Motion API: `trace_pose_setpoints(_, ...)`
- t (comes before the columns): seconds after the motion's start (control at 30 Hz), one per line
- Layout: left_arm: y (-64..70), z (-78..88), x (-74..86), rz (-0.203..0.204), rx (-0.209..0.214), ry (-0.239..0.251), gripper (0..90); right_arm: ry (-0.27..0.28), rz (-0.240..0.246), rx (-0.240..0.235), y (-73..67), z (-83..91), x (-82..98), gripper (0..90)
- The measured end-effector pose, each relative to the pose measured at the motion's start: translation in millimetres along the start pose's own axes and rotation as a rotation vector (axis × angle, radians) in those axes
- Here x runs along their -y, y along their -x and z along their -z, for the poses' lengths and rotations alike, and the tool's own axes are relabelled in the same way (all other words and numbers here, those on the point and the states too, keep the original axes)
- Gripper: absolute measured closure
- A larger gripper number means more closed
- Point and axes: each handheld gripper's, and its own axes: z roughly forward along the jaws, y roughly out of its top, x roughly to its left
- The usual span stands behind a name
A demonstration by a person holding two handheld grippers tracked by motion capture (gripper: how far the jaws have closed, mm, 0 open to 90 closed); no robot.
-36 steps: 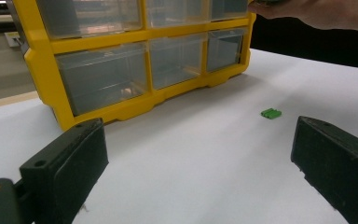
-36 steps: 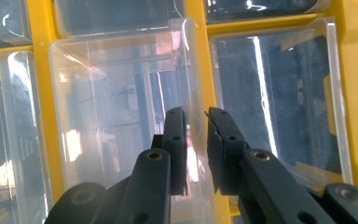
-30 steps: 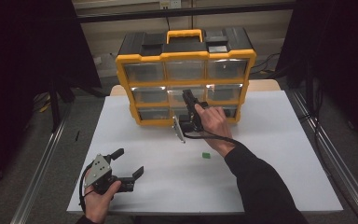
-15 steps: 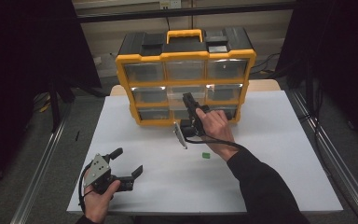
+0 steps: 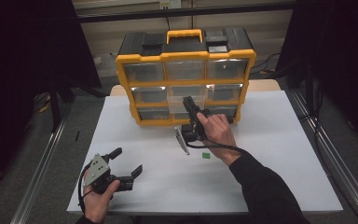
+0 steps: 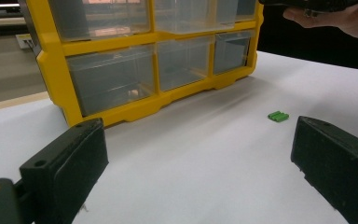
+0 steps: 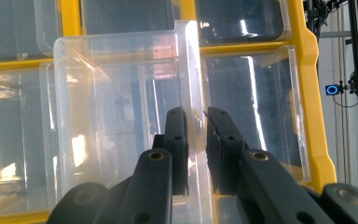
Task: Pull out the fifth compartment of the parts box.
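Observation:
A yellow organiser (image 5: 186, 58) with clear drawers stands at the back of the white table. Its centre drawer in the middle row (image 5: 179, 95) sticks out a little from the frame. My right gripper (image 5: 189, 101) is shut on that drawer's front wall. In the right gripper view the clear drawer wall (image 7: 121, 93) runs between the two pads of the right gripper (image 7: 196, 116). My left gripper (image 5: 127, 161) rests near the table's front left with its jaws wide open and nothing between them. The left gripper (image 6: 196, 154) faces the organiser (image 6: 56, 70) in its own view.
A small green part (image 5: 206, 155) lies on the table just in front of the right hand, and the green part (image 6: 278, 115) lies ahead of the left jaws. A small tan piece (image 6: 131, 93) sits in a bottom drawer. Metal rails run along both sides of the table.
The right hand and its gripper have shifted slightly toward the table's near side, still clamped on the drawer wall. The left gripper has stayed where it was.

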Motion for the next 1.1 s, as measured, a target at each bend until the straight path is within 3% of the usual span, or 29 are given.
trace_pose_setpoints(1.1,0.0,0.1,0.2,0.004,-0.012,-0.009,3.6,0.025,0.012,0.004,0.5,18.2,-2.5,79.5)
